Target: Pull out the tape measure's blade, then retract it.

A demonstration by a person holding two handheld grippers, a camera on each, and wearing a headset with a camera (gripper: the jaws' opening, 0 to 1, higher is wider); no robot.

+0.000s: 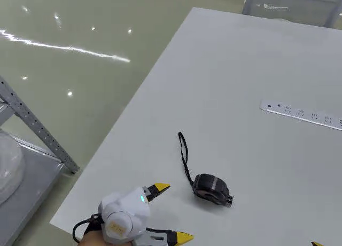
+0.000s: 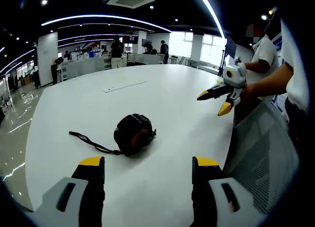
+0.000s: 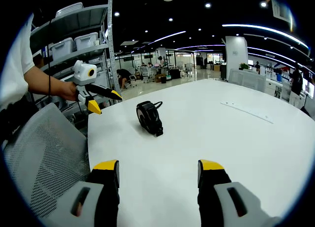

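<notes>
The tape measure [image 1: 212, 188] sits near the front edge of the white table [image 1: 240, 70], its black strap [image 1: 184, 155] stretched out on the surface away from the person, and nothing touches it. The left gripper [image 1: 172, 212] hovers just beside it with jaws spread wide and empty, and the right gripper [image 3: 158, 165] hangs further off, likewise spread and empty. To my eye the sound way is for one gripper to clamp the case firmly while the other nips the small end hook [image 1: 230, 201] and draws straight out along the table — low and level, so the case neither twists nor skids
</notes>
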